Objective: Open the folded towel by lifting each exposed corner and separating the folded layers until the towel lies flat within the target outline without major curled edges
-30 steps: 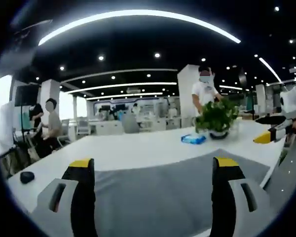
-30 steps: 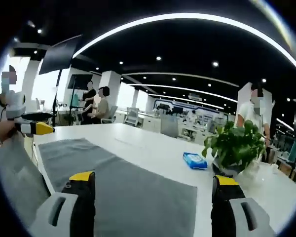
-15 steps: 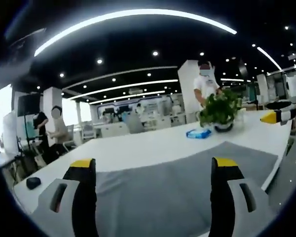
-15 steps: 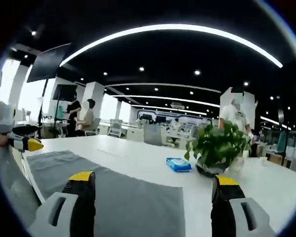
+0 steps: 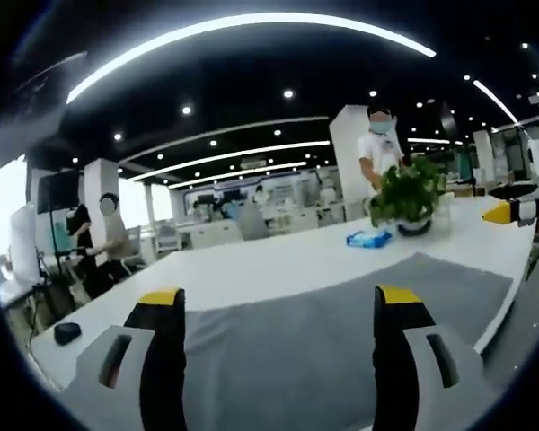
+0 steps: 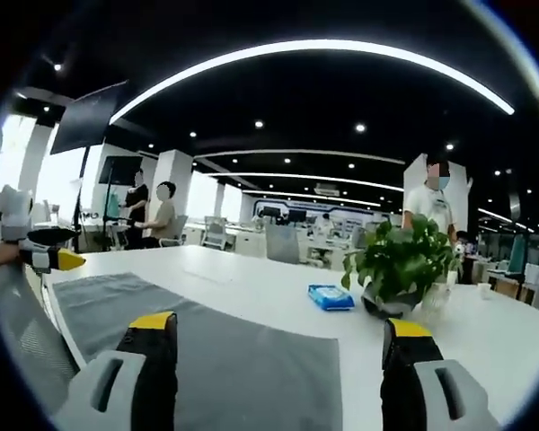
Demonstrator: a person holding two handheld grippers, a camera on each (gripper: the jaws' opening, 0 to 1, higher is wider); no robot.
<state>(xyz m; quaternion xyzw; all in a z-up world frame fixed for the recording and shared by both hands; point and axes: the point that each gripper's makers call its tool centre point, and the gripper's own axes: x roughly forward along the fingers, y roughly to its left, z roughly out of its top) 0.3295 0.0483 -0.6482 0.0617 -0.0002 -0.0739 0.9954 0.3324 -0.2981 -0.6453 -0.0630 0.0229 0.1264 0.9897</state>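
Observation:
A grey towel lies spread on the white table, reaching from my left jaws toward the far right corner. My left gripper hovers open over the towel's near part, nothing between its jaws. The right gripper's yellow-tipped jaw shows at the right edge, past the towel's far end. In the right gripper view the towel runs from the left to under my open right gripper. The left gripper sits at the towel's far left end.
A potted plant and a blue pack stand on the table beyond the towel. A black mouse lies near the left table edge. A person stands behind the plant; seated people are far left.
Both views have shifted a little with the hands. My left jaws stand slightly closer together than before. The towel lies as it did.

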